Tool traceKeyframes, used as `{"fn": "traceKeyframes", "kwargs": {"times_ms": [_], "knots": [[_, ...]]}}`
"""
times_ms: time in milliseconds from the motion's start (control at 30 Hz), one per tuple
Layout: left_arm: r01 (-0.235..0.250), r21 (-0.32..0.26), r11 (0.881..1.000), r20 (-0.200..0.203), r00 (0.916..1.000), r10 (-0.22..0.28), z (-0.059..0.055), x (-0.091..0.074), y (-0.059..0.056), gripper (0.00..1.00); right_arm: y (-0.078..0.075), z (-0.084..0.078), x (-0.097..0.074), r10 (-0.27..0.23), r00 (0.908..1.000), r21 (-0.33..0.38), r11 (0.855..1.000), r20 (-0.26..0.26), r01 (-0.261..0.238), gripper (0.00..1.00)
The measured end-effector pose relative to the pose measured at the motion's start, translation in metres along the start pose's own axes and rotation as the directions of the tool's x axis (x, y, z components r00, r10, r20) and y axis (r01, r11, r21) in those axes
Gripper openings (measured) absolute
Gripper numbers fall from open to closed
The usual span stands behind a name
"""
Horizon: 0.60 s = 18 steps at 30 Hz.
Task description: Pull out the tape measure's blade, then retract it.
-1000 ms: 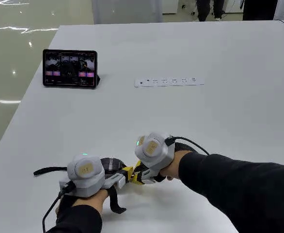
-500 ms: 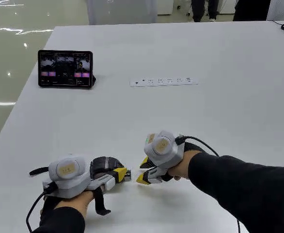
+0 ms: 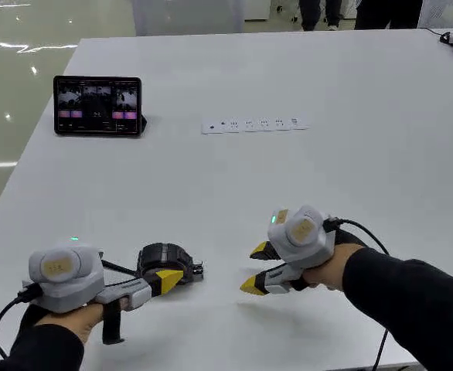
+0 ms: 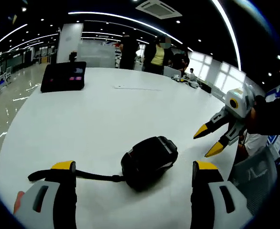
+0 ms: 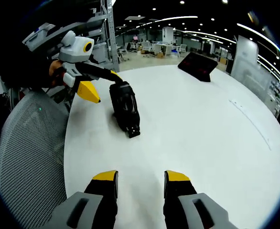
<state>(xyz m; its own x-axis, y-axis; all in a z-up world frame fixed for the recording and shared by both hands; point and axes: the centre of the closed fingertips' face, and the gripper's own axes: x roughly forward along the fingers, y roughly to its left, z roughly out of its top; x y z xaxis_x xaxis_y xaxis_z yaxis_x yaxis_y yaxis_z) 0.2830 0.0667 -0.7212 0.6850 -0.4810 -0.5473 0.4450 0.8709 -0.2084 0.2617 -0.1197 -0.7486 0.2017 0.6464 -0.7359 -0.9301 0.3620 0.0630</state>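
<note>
A black tape measure (image 3: pixel 165 259) lies on the white table (image 3: pixel 327 170), its blade drawn in and its black strap (image 4: pixel 82 175) trailing off to one side. My left gripper (image 3: pixel 168 272) sits just behind it, jaws spread wide. In the left gripper view, the case (image 4: pixel 149 160) rests slightly ahead of that gripper (image 4: pixel 134 167), untouched. My right gripper (image 3: pixel 255 269) is open and holds nothing, a short way to the right of the tape measure. From the right gripper (image 5: pixel 141 177), the tape measure (image 5: pixel 125 107) is farther off, with the left gripper (image 5: pixel 102 83) beside it.
A tablet (image 3: pixel 97 106) stands at the far left of the table, screen lit. A white power strip (image 3: pixel 250 124) lies across the middle. The table's near edge runs just below both hands. A mesh chair (image 5: pixel 30 157) stands beside the table. People stand beyond the far edge.
The two grippers were together at the tape measure and have moved apart. The right one drew away to the right. The left one pulled back left, leaving the case on the table.
</note>
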Motion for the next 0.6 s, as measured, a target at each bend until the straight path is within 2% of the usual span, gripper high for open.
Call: {"fn": "traceKeyframes", "kwargs": {"times_ms": [33,133,233,300,400,500,600], "knots": [[0.021,0.009,1.0,-0.015,0.9997,-0.02,-0.003,-0.005,-0.001,0.99,-0.001,-0.003,-0.005,-0.005,1.0,0.01,1.0,0.007,0.005,0.36],[0.035,0.058,0.998,-0.044,0.9985,-0.033,-0.01,-0.013,0.006,0.99,-0.003,-0.008,-0.016,-0.02,0.9995,0.026,0.999,0.023,0.019,0.39],[0.057,0.059,0.997,-0.077,0.9956,-0.053,-0.015,-0.023,0.013,0.99,-0.005,-0.013,-0.028,-0.033,0.999,0.037,0.999,0.031,0.032,0.42],[0.073,0.065,0.995,-0.085,0.9941,-0.067,-0.015,-0.031,0.015,0.99,-0.007,-0.018,-0.037,-0.052,0.9979,0.05,0.998,0.04,0.05,0.42],[0.068,0.099,0.993,-0.091,0.9941,-0.059,-0.012,-0.041,0.024,0.99,-0.005,-0.026,-0.05,-0.071,0.9959,0.064,0.996,0.055,0.068,0.44],[0.078,0.097,0.992,-0.087,0.9938,-0.07,-0.006,-0.049,0.029,0.99,-0.001,-0.036,-0.062,-0.071,0.9946,0.11,0.992,0.075,0.063,0.5],[0.086,0.1,0.991,-0.09,0.9929,-0.077,-0.004,-0.056,0.034,0.99,-0.002,-0.049,-0.071,-0.094,0.992,0.122,0.989,0.085,0.083,0.54]]}}
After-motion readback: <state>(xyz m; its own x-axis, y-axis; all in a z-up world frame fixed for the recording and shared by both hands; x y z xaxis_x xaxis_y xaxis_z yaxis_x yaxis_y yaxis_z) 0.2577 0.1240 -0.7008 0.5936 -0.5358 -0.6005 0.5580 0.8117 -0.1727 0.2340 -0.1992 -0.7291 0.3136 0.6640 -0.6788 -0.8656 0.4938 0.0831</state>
